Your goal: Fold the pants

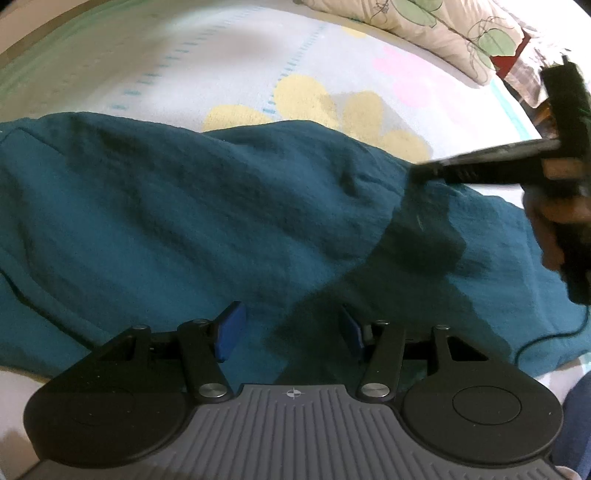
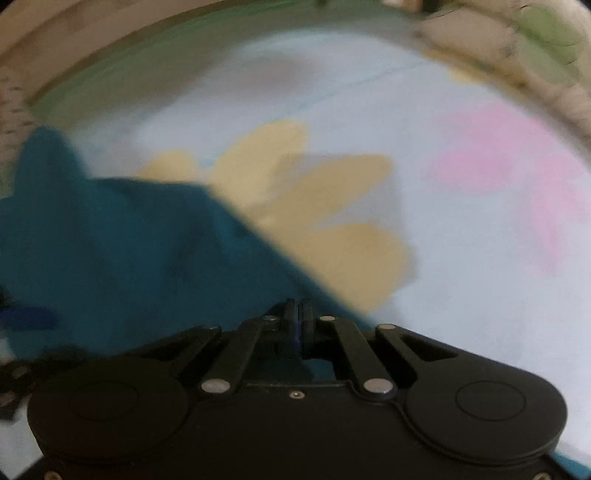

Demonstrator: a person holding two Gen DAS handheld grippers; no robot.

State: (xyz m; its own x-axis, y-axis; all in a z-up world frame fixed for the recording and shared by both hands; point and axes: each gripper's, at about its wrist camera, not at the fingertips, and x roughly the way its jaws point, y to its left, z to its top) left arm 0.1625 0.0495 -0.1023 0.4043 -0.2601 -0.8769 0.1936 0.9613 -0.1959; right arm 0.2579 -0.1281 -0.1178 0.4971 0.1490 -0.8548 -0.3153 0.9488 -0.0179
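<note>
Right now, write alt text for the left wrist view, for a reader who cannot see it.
Teal pants lie crumpled across a white bedsheet with yellow and pink flower prints. The left gripper hovers open over their near edge, while the right gripper reaches in from the right, onto the fabric.

White bedsheet (image 1: 229,55) with yellow, pink flower prints; leaf-print pillow (image 1: 443,26) at far edge.

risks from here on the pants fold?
1. The right gripper is shut at the edge of the teal pants; the blurred view doesn't show cloth between the pads, so it may lift nothing.
2. The left gripper is open above the cloth, pinning nothing, so the pants may drag across the bedsheet.
3. A cable lies on the pants and could snag.
</note>
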